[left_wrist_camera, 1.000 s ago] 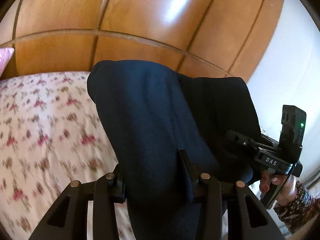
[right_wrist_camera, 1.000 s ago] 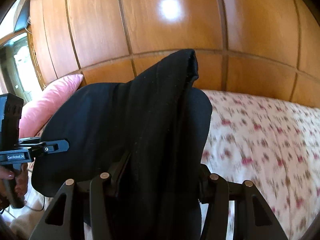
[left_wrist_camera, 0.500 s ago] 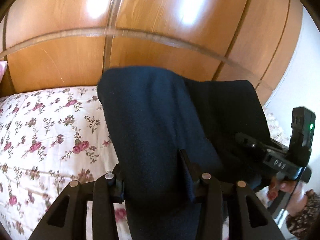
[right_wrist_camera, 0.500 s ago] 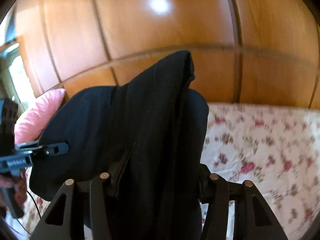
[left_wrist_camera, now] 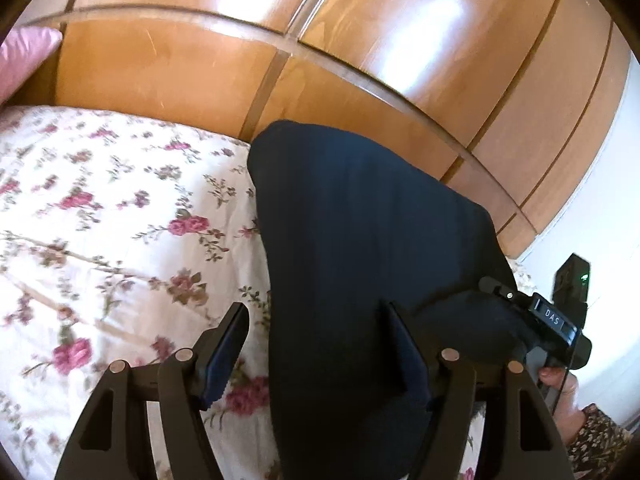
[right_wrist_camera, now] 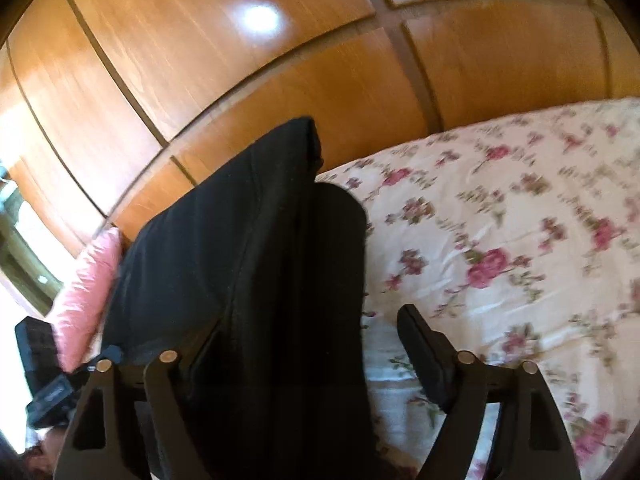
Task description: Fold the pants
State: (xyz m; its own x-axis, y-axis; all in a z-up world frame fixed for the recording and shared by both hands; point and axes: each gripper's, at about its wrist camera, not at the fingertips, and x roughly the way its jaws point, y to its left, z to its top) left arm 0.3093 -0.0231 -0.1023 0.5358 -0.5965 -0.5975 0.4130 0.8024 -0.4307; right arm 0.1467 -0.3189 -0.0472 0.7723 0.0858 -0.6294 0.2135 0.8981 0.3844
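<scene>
The dark navy pants (left_wrist_camera: 360, 240) hang folded over between both grippers, above a floral bedspread (left_wrist_camera: 100, 220). In the left wrist view my left gripper (left_wrist_camera: 316, 344) has its jaws spread wide; the cloth drapes over the right finger (left_wrist_camera: 404, 344) and the left finger (left_wrist_camera: 224, 340) stands clear of it. In the right wrist view the pants (right_wrist_camera: 240, 260) cover the left finger, and the right finger (right_wrist_camera: 428, 352) stands apart from the cloth; my right gripper (right_wrist_camera: 308, 344) is open. The right gripper also shows in the left wrist view (left_wrist_camera: 540, 320).
A glossy wooden wardrobe (left_wrist_camera: 320, 40) stands behind the bed. A pink pillow (right_wrist_camera: 88, 292) lies at the bed's far end. The bedspread (right_wrist_camera: 500, 240) spreads out to the right in the right wrist view. A white wall (left_wrist_camera: 612, 200) is at the right.
Both grippers have opened: the fingers that clamped the pants now stand apart. Both views have tilted and dropped toward the bed, and the pants sit lower.
</scene>
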